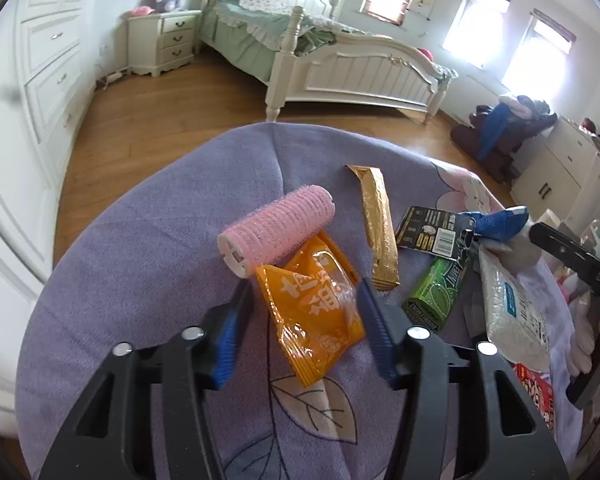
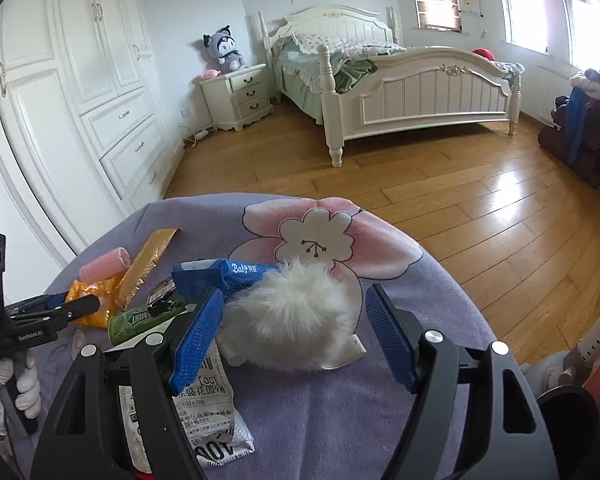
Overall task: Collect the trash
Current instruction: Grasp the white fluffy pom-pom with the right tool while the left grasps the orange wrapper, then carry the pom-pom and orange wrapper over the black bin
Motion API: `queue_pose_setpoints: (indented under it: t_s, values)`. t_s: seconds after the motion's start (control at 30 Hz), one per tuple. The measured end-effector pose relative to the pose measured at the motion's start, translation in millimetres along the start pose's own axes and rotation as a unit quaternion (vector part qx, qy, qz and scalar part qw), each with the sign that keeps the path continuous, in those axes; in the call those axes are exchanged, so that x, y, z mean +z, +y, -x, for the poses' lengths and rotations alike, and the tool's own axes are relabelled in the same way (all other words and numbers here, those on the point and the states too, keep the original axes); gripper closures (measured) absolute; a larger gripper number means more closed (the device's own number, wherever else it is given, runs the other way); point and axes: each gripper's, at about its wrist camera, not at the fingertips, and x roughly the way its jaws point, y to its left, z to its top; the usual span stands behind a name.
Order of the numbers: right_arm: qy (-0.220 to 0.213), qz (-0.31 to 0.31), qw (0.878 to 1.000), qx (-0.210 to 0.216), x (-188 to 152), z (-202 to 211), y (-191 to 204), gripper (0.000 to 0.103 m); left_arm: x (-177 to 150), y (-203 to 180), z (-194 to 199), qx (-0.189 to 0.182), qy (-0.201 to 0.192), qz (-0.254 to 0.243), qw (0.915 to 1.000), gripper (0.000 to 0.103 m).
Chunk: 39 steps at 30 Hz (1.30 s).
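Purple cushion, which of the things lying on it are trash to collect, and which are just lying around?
Trash to collect:
orange wrapper
gold wrapper
green mint packet
black label card
blue wrapper
white printed packet

Probably just lying about:
pink hair roller
white fluffy pompom

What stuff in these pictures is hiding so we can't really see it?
- Red packet: left wrist view, mostly under the white packet and cut by the edge.
- Black card: right wrist view, mostly covered by the green mint packet and blue wrapper.
- What lies under the white fluffy pompom: right wrist view, hidden by fur.
- Orange wrapper print: left wrist view, crumpled, unreadable.
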Motion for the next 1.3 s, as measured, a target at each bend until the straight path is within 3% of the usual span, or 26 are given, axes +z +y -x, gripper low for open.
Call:
queue_pose_setpoints:
  t_s: [0.03, 0.1, 0.13, 0.23, 0.43, 0.67, 0.93, 1.3]
  values:
    - [0.006, 0.0, 1.0, -0.004, -0.8, -5.0, -0.3, 0.03, -0.1, -0.6, -0.3, 0.003, 0.001, -0.001, 1.0, 0.064]
    - [0.023, -0.003, 1.0, -0.006, -2.9, -12.7, -2.0, 0.043, -0.3, -2.5, -0.2, 0.002, 0.001, -0.001, 1.0, 0.067]
    - [0.036, -0.006, 0.999, -0.002, -4.6, -16.7, -2.8, 0.054, -0.5, -2.7, -0.1, 0.0, 0.002, -0.001, 1.0, 0.068]
    - [0.037, -0.003, 0.999, 0.0, -10.4, -10.3, 0.0, 0.063, -2.5, -4.0, 2.4, -0.001, 0.001, -0.008, 1.0, 0.074]
    - [-0.002, -0.006, 1.0, -0.009, -20.4, 37.2, 4.3, 0.064, -18.9, -11.5, 30.1, -0.005, -0.027, -0.019, 0.9994, 0.075]
    - [-0.106, -0.031, 0.994, -0.009, -40.2, 128.7, 1.2, 0.064, -31.5, -57.9, 89.9, -0.046, -0.1, -0.058, 0.9922, 0.075]
    - [-0.195, -0.032, 0.978, -0.071, -78.9, 208.3, -8.9, 0.064, -46.3, -164.0, 131.9, -0.133, -0.149, -0.138, 0.97, 0.075]
    - [-0.222, -0.055, 0.953, -0.201, -128.0, 251.8, -60.0, 0.064, -80.6, -287.4, 125.2, -0.224, -0.139, -0.224, 0.9381, 0.075]
